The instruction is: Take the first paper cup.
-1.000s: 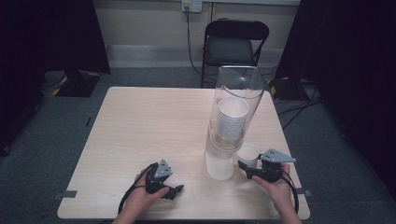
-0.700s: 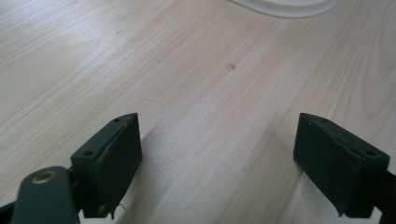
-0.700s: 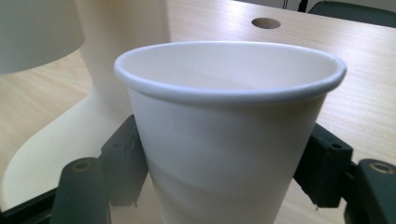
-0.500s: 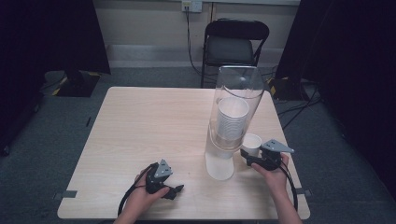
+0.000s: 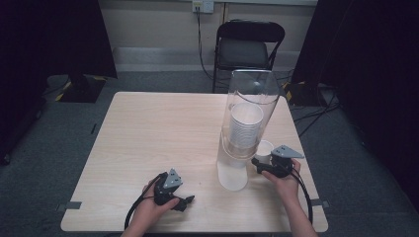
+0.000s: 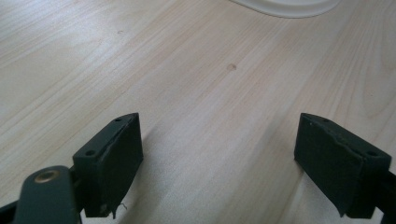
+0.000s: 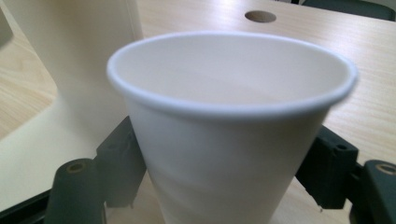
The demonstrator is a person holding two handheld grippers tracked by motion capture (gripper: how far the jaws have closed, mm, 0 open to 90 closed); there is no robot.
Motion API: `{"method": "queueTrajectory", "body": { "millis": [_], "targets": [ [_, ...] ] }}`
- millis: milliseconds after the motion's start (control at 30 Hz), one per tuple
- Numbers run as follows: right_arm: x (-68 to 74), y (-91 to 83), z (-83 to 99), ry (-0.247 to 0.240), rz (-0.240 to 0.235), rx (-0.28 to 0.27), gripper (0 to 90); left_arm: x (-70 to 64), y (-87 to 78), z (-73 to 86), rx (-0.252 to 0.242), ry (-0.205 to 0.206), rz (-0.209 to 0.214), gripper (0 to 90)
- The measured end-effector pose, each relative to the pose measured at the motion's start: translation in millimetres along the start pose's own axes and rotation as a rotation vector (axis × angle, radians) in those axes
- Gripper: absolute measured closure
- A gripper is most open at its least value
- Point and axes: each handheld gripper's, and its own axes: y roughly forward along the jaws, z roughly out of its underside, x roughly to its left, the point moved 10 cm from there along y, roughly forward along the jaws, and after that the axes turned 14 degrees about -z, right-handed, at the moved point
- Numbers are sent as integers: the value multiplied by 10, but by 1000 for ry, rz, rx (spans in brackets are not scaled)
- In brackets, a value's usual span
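Observation:
A tall clear tube dispenser (image 5: 249, 94) on a white base (image 5: 232, 174) holds a stack of white paper cups (image 5: 244, 129), right of the table's centre. Just right of the base, my right gripper (image 5: 259, 161) is shut on a single white paper cup (image 5: 265, 148), held upright. In the right gripper view this cup (image 7: 229, 130) sits between both jaws of the right gripper (image 7: 224, 175), with the dispenser's base (image 7: 74, 51) close at the left. My left gripper (image 5: 186, 201) rests near the front edge, open. In its own view the left gripper (image 6: 219, 158) has bare wood between its jaws.
The light wooden table (image 5: 158, 133) has wide free room on its left half. A round hole (image 7: 260, 16) pierces the tabletop beyond the cup. A black folding chair (image 5: 249, 47) stands behind the table. Cables trail from both grippers toward the person.
My right gripper has moved away from the person and slightly left, toward the dispenser's base, with the cup in its jaws. The left gripper has stayed put.

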Motion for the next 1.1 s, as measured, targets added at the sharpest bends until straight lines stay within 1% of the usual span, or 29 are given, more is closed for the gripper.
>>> {"method": "queueTrajectory", "body": {
  "millis": [100, 167, 233, 300, 333, 400, 433, 467, 500, 533, 567, 600, 633, 733, 767, 833, 867, 900, 967, 1000, 1100],
  "targets": [
    [-1, -15, 38, -9, 1, 13, 235, 0, 0, 0, 0, 0, 0, 149],
    [2, -26, 41, -5, -2, 8, 232, 1, 0, 0, 0, 1, 0, 149],
    [-3, -32, 50, -5, 5, 11, 228, 0, 0, 0, 0, 1, 1, 149],
    [-16, -52, 67, -8, 28, 24, 219, 1, 0, 1, 1, 1, 1, 149],
    [-18, -73, 63, -3, 32, 17, 205, 0, 0, 0, 0, 1, 1, 149],
    [5, -105, 57, 24, 18, -2, 180, 1, 0, 0, 0, 1, 1, 149],
    [22, -120, 74, 38, 10, 3, 143, 0, 0, 0, 0, 1, 1, 149],
    [33, -133, 90, 48, 11, 12, 136, 0, 0, 0, 0, 0, 2, 149],
    [55, -151, 108, 48, 4, 25, 146, 0, 0, 0, 0, 0, 4, 149],
    [68, -164, 118, 42, 8, 36, 133, -1, 0, 0, 0, -1, 6, 149],
    [87, -188, 113, 34, 11, 38, 141, -1, 0, 0, 0, 0, 6, 148],
    [111, -209, 101, 24, 2, 34, 136, -1, 0, 0, 0, 0, 6, 148],
    [140, -232, 90, 24, -8, 29, 140, -1, 0, 0, 1, 0, 6, 148],
    [222, -282, 83, 40, -32, 28, 141, 1, 0, 1, 2, 2, 5, 148],
    [243, -297, 84, 39, -42, 33, 141, 5, -6, 8, 12, 6, 2, 148],
    [265, -335, 60, 31, -46, 19, 138, 4, -5, 6, 10, 5, 2, 148],
    [279, -351, 49, 30, -57, 13, 138, 5, -5, 7, 10, 6, 2, 148],
    [277, -363, 39, 33, -53, 2, 138, 5, -5, 7, 11, 7, 2, 148],
    [278, -394, 46, 25, -42, 6, 137, 5, -5, 7, 10, 6, 2, 148],
    [290, -410, 49, 17, -43, 8, 138, 5, -6, 7, 11, 6, 2, 148],
    [344, -435, 44, 18, -61, 9, 139, -1, 0, 0, 1, 1, 7, 148]
  ]
}}
